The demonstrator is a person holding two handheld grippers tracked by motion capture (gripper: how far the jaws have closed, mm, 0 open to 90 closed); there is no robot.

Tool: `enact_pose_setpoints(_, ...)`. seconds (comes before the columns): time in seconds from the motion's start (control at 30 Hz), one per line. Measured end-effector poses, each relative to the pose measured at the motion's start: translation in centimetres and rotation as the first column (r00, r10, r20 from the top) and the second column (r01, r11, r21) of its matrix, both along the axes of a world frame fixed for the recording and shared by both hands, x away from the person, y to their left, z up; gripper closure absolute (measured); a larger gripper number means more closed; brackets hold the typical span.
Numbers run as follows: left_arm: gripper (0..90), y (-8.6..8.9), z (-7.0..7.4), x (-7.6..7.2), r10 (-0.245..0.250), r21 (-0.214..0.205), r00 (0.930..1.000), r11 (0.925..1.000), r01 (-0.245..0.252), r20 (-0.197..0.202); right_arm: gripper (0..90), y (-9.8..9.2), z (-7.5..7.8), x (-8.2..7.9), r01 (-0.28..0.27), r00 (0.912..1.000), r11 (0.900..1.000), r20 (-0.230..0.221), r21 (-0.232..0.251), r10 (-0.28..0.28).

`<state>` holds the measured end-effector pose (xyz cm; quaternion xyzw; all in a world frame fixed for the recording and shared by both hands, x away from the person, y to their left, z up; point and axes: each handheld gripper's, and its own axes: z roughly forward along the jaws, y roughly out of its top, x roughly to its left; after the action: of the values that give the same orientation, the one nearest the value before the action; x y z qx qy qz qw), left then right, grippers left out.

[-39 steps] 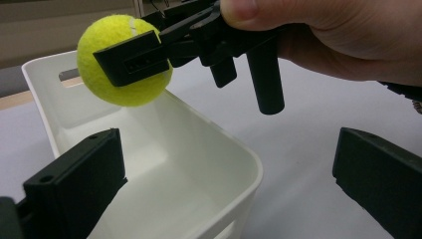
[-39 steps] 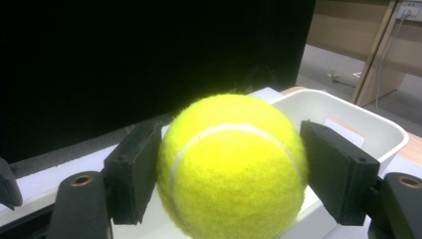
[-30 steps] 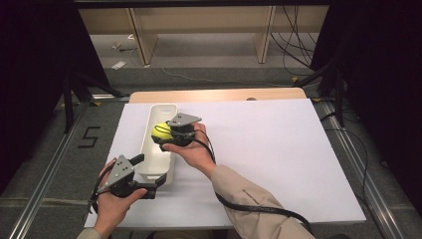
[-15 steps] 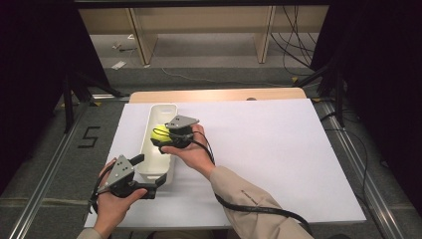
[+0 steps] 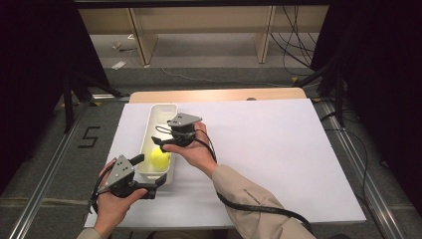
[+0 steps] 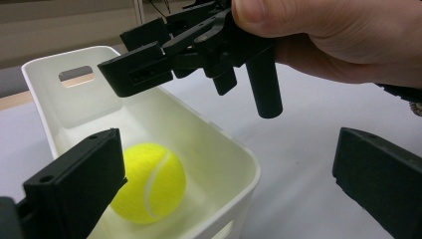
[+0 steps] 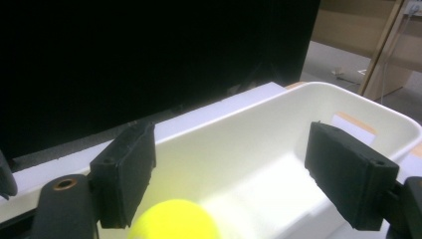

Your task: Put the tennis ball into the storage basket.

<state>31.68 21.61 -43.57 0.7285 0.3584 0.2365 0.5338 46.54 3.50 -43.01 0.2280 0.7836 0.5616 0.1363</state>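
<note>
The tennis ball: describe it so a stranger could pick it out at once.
On the white table sheet stands a long white bin, left of the middle. The tennis ball lies loose inside it at the near end, below the open right claw. It is the one bright yellow-green, round thing among white and black.
</note>
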Motion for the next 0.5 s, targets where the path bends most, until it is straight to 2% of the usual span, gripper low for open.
enact_pose_setpoints(0.5,0.0,0.0,0.0,0.0,0.001,0.002,1.0000,1.0000,-0.001,0.002,18.2,-3.4,1.5,1.2,0.045,0.9985,0.9989,0.032,-0.011,-0.045)
